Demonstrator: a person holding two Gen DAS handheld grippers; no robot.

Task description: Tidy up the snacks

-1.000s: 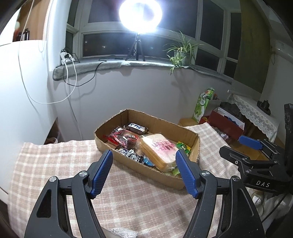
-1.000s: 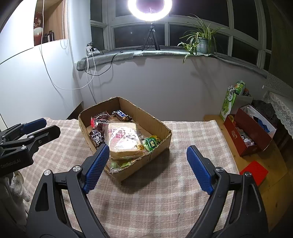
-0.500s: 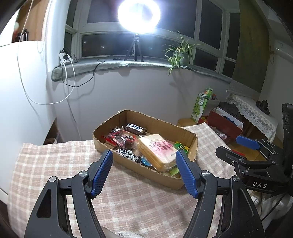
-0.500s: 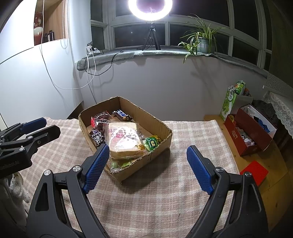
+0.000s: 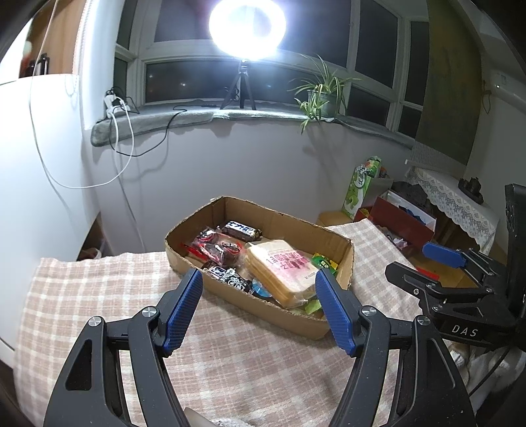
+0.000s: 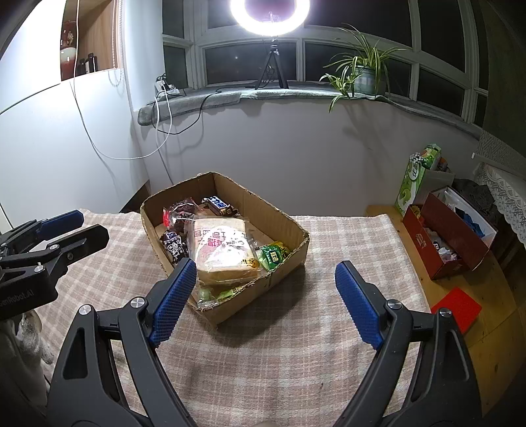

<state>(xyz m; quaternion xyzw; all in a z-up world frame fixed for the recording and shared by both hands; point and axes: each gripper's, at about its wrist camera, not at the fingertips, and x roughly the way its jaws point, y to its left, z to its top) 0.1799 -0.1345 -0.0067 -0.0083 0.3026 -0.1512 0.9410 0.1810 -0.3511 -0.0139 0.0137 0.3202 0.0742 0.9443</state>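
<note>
A shallow cardboard box stands on the checked tablecloth and holds the snacks. In it lie a bagged loaf of sliced bread, dark chocolate bars, a red-trimmed cake packet and green packets. The box also shows in the right wrist view, with the bread near its front. My left gripper is open and empty, just short of the box. My right gripper is open and empty, above the cloth at the box's near right corner.
The wall and a windowsill with a ring light and a potted plant are behind the table. To the right, off the table, stand a red box of clutter and a green carton. A red pad lies on the floor.
The box sits slightly lower and nearer between the left fingers; the left gripper has shifted a little. The right view is nearly unchanged.
</note>
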